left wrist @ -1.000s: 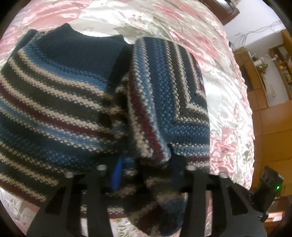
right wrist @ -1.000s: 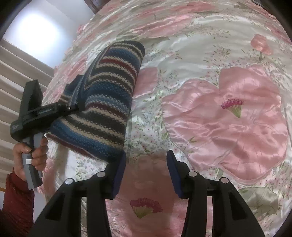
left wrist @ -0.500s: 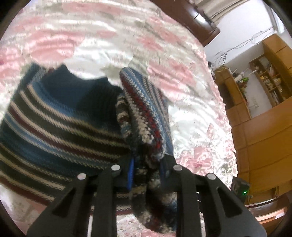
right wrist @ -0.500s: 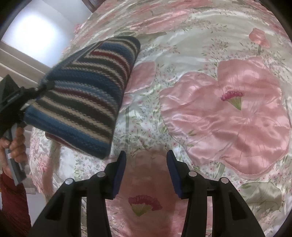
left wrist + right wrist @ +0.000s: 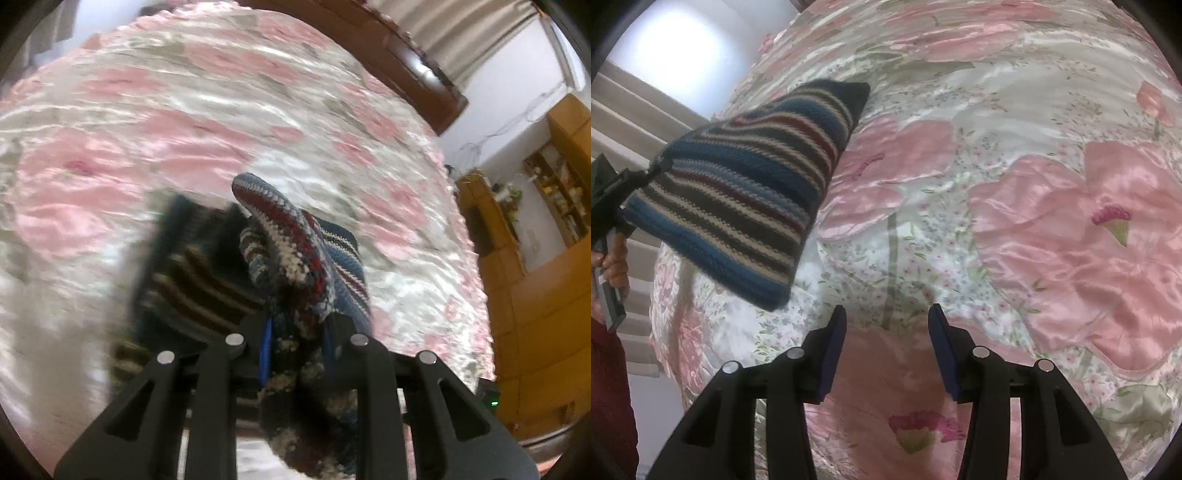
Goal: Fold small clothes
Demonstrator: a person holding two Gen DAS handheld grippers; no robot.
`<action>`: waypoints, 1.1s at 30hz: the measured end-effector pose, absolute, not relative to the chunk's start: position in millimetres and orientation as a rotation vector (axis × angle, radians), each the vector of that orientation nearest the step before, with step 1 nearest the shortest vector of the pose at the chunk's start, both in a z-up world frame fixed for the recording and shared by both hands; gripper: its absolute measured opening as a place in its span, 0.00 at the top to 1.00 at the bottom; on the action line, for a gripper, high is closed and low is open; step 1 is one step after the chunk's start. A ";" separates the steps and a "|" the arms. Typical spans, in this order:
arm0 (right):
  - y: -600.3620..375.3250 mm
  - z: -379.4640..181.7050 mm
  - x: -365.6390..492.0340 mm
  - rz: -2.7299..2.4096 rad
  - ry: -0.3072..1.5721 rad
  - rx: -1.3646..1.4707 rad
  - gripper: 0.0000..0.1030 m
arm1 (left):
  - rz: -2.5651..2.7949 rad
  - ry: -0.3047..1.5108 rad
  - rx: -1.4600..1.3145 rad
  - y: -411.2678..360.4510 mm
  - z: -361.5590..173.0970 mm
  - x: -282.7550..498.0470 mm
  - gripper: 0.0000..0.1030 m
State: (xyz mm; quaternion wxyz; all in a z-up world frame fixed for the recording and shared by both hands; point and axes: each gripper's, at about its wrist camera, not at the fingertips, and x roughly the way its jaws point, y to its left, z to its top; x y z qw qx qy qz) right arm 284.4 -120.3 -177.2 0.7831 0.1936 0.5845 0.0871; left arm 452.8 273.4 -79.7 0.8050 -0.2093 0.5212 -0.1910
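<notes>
A small knitted sweater (image 5: 291,258) with blue, dark, cream and red stripes hangs in the air above the bed. My left gripper (image 5: 295,343) is shut on a bunched edge of it, and the rest droops away to the left, blurred. In the right wrist view the same sweater (image 5: 750,199) is folded into a flat striped panel, held up at the far left by the left gripper (image 5: 646,173) in a person's hand (image 5: 615,258). My right gripper (image 5: 886,350) is open over the bedspread, well right of the sweater, with nothing between its fingers.
A shiny pink floral bedspread (image 5: 1034,221) fills both views. A dark wooden headboard (image 5: 388,55) lies beyond the bed, with wooden cabinets and shelves (image 5: 546,221) at the right. A red sleeve (image 5: 609,387) is at the left edge.
My left gripper has lifted the sweater off the bed and tilted up, so the headboard and room now show. The right gripper has stayed open in place.
</notes>
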 end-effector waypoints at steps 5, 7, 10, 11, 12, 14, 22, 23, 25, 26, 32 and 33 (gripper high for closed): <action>-106.3 -179.3 290.8 0.207 1.274 0.398 0.54 | -0.351 1.185 -0.470 315.3 -112.4 459.8 0.80; -100.3 -180.0 292.2 0.214 1.280 0.386 0.54 | -0.340 1.205 -0.478 320.5 -128.9 459.3 0.80; -92.9 -181.3 293.7 0.222 1.291 0.368 0.54 | -0.324 1.234 -0.497 325.1 -152.1 458.4 0.80; -91.4 -181.7 293.9 0.223 1.294 0.360 0.54 | -0.320 1.238 -0.496 325.5 -156.5 458.0 0.80; -89.7 -182.1 293.9 0.223 1.298 0.349 0.54 | -0.318 1.240 -0.493 323.3 -159.7 457.4 0.80; -88.6 -184.3 293.0 0.223 1.303 0.338 0.54 | -0.321 1.240 -0.487 324.1 -165.6 456.4 0.80; -72.2 -199.0 295.7 0.238 1.325 0.345 0.54 | -0.337 1.237 -0.423 321.8 -170.0 452.0 0.66; -69.6 -199.1 296.6 0.242 1.326 0.348 0.54 | -0.335 1.239 -0.426 322.2 -166.1 449.9 0.61; -64.8 -195.3 297.1 0.255 1.317 0.348 0.52 | -0.335 1.237 -0.416 323.5 -155.3 445.1 0.51; -63.1 -193.4 297.6 0.256 1.312 0.345 0.50 | -0.334 1.226 -0.404 324.0 -148.8 441.5 0.39; -52.7 -185.3 298.5 0.260 1.291 0.352 0.47 | -0.366 1.190 -0.295 309.7 -115.4 411.1 0.26; -50.1 -185.4 298.4 0.263 1.293 0.353 0.47 | -0.362 1.211 -0.257 302.7 -118.3 408.3 0.26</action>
